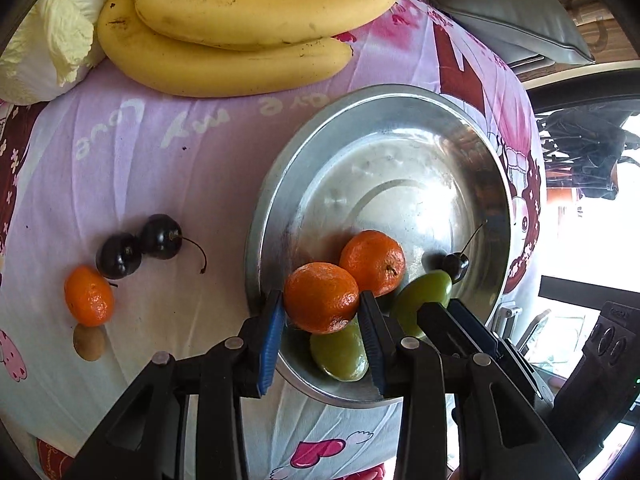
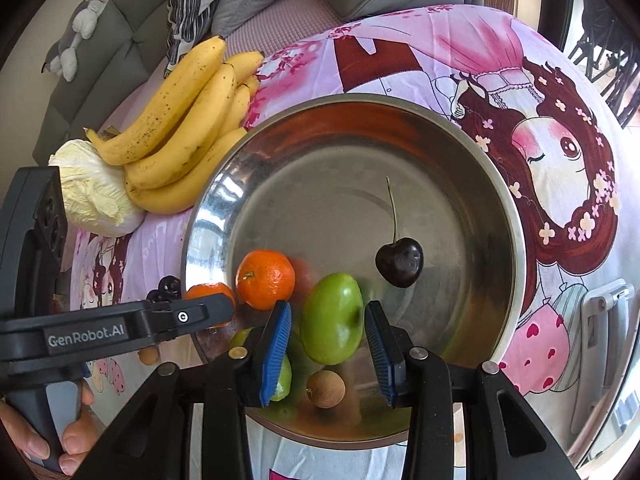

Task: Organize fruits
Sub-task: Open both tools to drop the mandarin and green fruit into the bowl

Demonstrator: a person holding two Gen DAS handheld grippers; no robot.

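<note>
Both grippers over the steel bowl, each carrying one fruit.

Left gripper: jaws narrowly parted, pads pressed on a mandarin held above the bowl's near rim. Right gripper: jaws likewise closed on a green jujube-like fruit over the bowl floor; the species is uncertain. Its long axis runs roughly upright in the right wrist view, leaning slightly right at the top, the dimpled end apparently turned toward the right pad. Risk: the two tools are close and could collide on release; a drop from height may bruise the cherry or bounce fruit onto the printed cloth.
</note>
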